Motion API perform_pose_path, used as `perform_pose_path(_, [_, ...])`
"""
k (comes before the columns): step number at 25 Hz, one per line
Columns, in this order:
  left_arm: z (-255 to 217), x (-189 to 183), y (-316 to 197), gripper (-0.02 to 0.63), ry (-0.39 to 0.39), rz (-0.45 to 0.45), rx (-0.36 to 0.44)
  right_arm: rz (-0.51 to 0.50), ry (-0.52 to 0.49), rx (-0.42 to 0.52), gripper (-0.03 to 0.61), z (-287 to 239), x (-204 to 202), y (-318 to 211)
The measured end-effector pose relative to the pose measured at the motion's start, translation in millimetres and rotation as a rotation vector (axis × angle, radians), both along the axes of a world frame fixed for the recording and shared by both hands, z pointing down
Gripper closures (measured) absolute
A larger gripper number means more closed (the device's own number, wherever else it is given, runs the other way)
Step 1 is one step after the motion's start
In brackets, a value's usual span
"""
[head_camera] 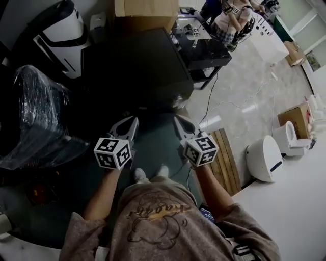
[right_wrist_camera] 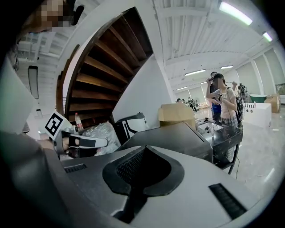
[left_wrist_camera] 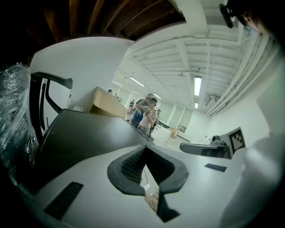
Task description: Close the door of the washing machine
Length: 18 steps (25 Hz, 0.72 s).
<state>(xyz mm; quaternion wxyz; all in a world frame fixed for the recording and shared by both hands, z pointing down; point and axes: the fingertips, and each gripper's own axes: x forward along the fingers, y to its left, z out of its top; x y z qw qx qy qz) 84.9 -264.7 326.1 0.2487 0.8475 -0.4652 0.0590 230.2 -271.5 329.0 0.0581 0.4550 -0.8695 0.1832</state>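
The washing machine (head_camera: 137, 66) is a dark box straight ahead of me; I see its flat dark top (left_wrist_camera: 89, 138) and, in the right gripper view, one side (right_wrist_camera: 173, 138). Its door shows in no view. My left gripper (head_camera: 131, 122) is held above the floor just short of the machine, jaws together with nothing between them (left_wrist_camera: 147, 149). Beside it my right gripper (head_camera: 179, 121) is at the same height, also shut and empty (right_wrist_camera: 144, 151). Both point toward the machine's near edge and touch nothing.
A bundle wrapped in clear plastic (head_camera: 35, 117) lies left of the machine, with a white and black appliance (head_camera: 63, 35) behind it. A cardboard box (head_camera: 145, 12) stands beyond the machine. A person (head_camera: 232, 20) stands by a black table (head_camera: 204, 51). A wooden pallet (head_camera: 226, 158) lies at my right.
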Motion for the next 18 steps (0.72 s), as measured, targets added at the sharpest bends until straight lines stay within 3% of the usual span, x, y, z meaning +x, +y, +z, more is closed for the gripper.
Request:
perform_pose_path(12, [-48,3,24,0.612,0.050,0.044,0.057,0.034,-0.033,0.087,0.586,-63,-10,35])
perform_pose_path(18, [-61,-10,38,0.612,0.013,0.028,0.168,0.026,0.018,0.151,0.586,-71,-17,60])
